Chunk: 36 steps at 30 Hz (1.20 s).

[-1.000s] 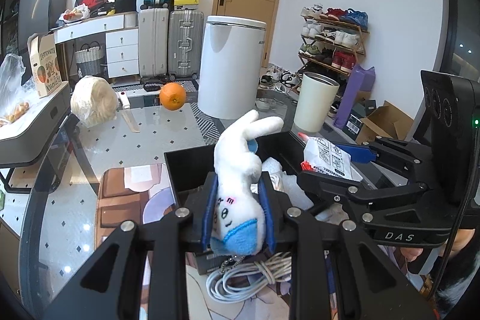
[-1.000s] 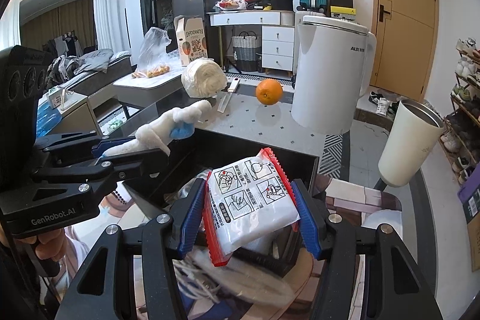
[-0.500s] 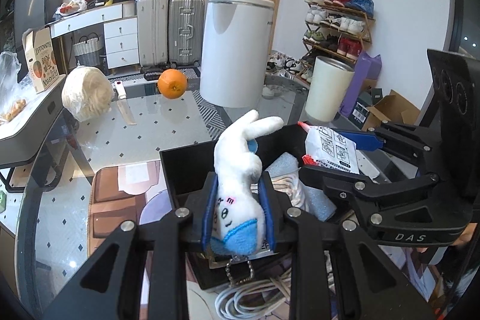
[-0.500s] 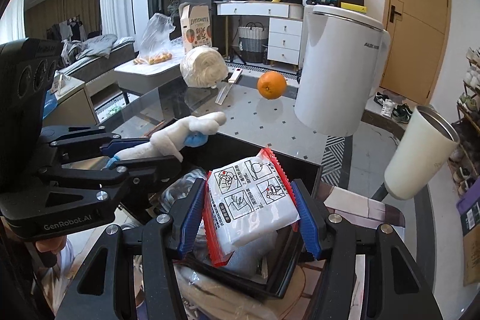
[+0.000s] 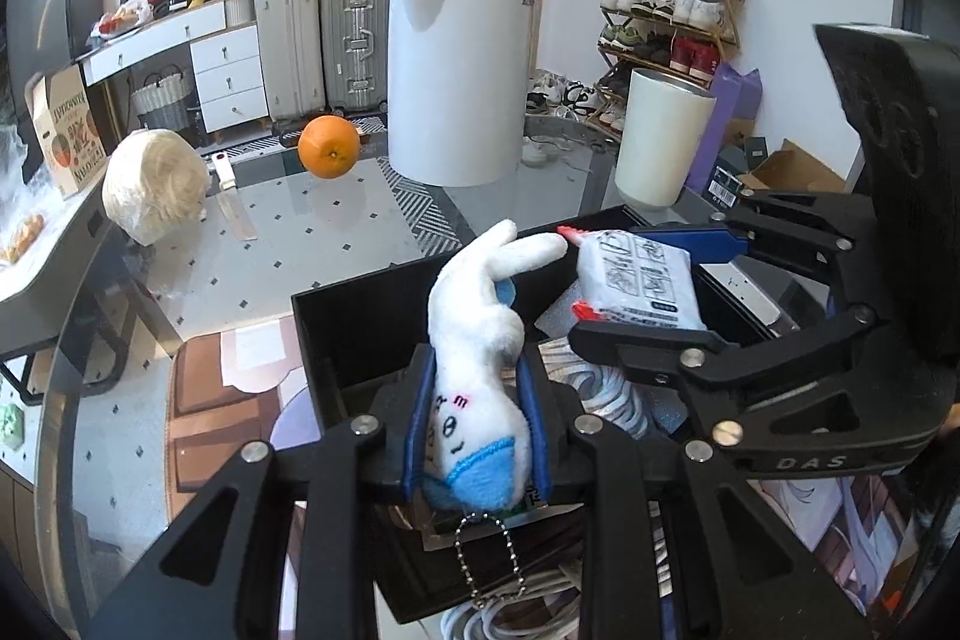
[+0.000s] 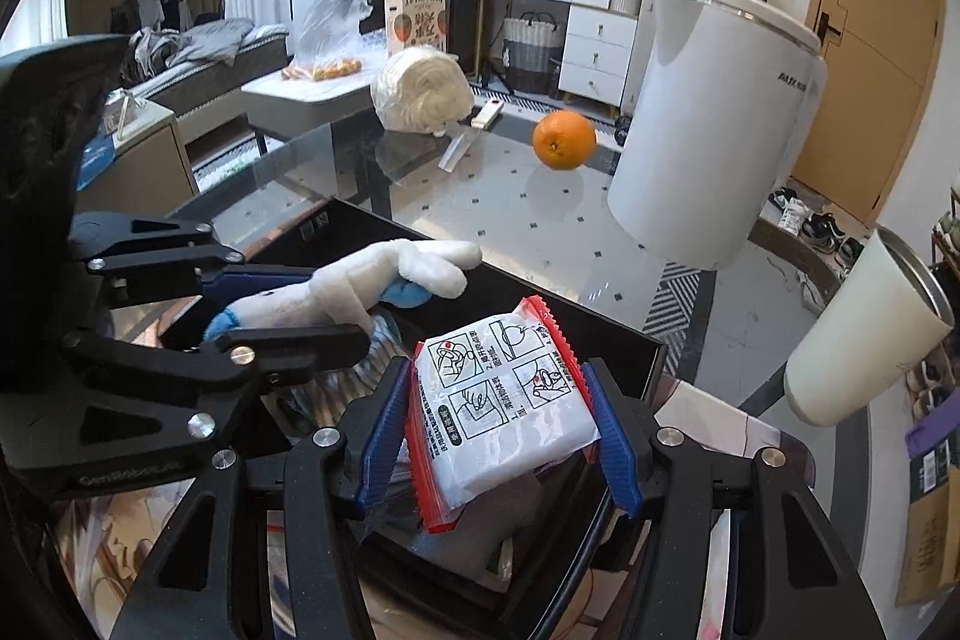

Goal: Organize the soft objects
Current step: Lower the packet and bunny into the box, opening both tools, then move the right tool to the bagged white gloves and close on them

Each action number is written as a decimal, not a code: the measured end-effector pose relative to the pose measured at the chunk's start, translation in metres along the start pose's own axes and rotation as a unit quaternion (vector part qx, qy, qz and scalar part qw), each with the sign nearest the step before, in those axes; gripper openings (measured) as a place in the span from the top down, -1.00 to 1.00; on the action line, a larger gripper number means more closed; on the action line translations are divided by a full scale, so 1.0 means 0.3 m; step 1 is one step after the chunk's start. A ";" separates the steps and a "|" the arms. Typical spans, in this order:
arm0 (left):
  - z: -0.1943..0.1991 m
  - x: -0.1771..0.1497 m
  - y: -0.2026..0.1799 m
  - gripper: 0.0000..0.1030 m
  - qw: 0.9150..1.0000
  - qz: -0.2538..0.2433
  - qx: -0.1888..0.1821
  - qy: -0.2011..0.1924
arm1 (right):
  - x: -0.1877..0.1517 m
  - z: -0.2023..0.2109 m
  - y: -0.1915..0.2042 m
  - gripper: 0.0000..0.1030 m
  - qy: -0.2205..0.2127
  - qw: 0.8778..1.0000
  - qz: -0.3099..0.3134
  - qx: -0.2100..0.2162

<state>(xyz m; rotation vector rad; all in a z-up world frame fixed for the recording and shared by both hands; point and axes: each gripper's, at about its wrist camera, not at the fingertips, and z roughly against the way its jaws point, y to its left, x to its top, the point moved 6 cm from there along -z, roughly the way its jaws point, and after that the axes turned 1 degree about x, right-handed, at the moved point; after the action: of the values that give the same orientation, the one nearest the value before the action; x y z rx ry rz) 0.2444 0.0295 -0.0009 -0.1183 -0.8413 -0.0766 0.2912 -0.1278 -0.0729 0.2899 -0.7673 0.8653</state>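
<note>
My left gripper [image 5: 477,370] is shut on a white plush rabbit toy [image 5: 477,340] with a blue base and a bead chain, held above a black open bin [image 5: 336,316]. The toy also shows in the right wrist view [image 6: 360,286]. My right gripper [image 6: 498,400] is shut on a white soft packet with red edges [image 6: 501,412], held over the same bin [image 6: 600,334]. The packet shows in the left wrist view [image 5: 636,280], close to the rabbit's ears. Cloth and other soft items lie in the bin below.
On the glass table stand a large white canister [image 5: 459,64], an orange [image 5: 329,146], a wrapped white roll [image 5: 153,184], a knife [image 5: 231,202] and a white cup [image 5: 660,136]. White cable [image 5: 510,619] lies by the bin's near side.
Both grippers have risen and moved forward over the bin with their loads. The rabbit and the packet have come closer together.
</note>
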 end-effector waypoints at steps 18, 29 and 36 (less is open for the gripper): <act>0.041 -0.019 -0.029 -0.59 1.000 -0.013 -0.012 0.013 | -0.007 0.116 -0.025 -0.66 -0.032 0.999 -0.011 -0.011; 0.179 -0.040 -0.027 -1.00 0.998 0.024 -0.017 -0.048 | -0.095 0.249 -0.065 -0.98 -0.061 0.994 -0.093 -0.016; 0.220 -0.091 -0.023 -1.00 0.998 0.035 -0.007 -0.057 | -0.169 0.291 -0.033 -0.98 -0.066 0.991 -0.112 -0.011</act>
<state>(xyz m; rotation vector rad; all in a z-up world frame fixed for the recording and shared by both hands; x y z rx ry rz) 0.1768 0.0322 0.0229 -0.1659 -0.9497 -0.0095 0.2358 -0.2087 -0.0470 0.4084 -0.8491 0.6301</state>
